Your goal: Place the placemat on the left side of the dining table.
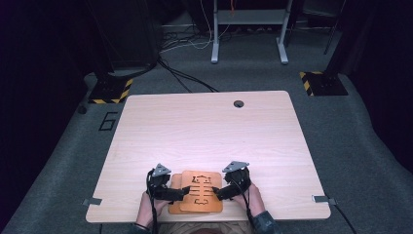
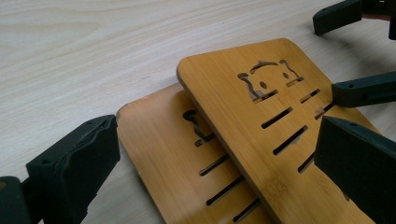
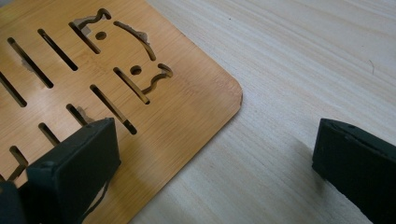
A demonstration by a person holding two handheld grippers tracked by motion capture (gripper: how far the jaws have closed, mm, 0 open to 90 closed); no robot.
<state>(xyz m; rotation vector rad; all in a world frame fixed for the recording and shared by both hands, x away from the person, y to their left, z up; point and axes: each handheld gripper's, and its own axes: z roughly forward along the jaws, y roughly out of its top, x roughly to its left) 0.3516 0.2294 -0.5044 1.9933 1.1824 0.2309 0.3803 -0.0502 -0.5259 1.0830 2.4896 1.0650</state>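
Flanking two stacked orange bamboo slotted mats (image 1: 200, 191) at frame bottom, our left gripper (image 1: 181, 193) and right gripper (image 1: 217, 191) gape wide, empty; we judge grasping not yet begun.

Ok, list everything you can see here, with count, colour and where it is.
Upper board: one, orange-brown bamboo with cat-face cutout and slots, near table edge, lying partly over the other.
Lower board: one, same bamboo, beneath it, sticking out on the left.
Table: one, pale wood, centre.
Cable hole: one, dark, far table edge.
Floor plates: two, black with yellow stripes, beyond the table.
Left gripper: one, black, open, at the boards' left.
Right gripper: one, black, open, at their right.
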